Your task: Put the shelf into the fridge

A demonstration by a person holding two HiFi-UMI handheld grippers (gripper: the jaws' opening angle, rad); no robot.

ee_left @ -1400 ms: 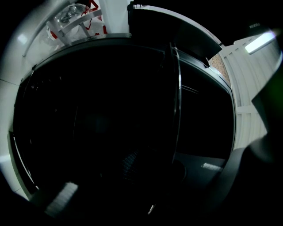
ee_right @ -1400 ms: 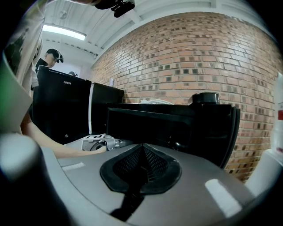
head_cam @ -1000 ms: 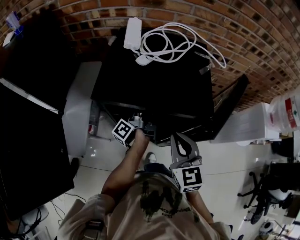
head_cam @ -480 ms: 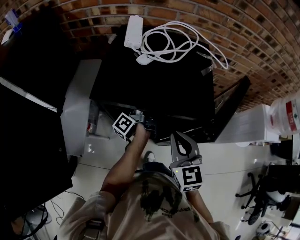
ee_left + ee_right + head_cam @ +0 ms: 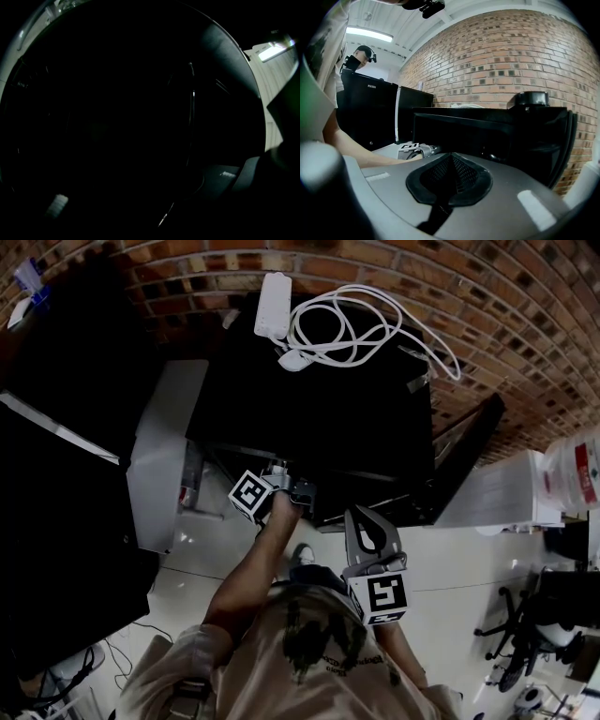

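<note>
A low black fridge (image 5: 319,399) stands against the brick wall, its door (image 5: 464,456) swung open to the right. My left gripper (image 5: 286,482) reaches into the dark opening, so its tips are hidden in the head view. In the left gripper view almost everything is black. Thin glints of wire (image 5: 192,108), probably the shelf, run through the dark. The left jaws are opening and their pads (image 5: 56,206) stand far apart, pressing on nothing that I can see. My right gripper (image 5: 357,517) hangs back in front of the fridge, shut and empty (image 5: 450,159).
A white power strip with a coiled cable (image 5: 328,324) lies on the fridge top. A tall black cabinet (image 5: 66,502) and a grey unit (image 5: 159,456) stand to the left. A white container (image 5: 577,465) and a chair base (image 5: 516,643) are at the right.
The left gripper stays at the fridge opening, shifted only slightly. The right gripper has not moved.
</note>
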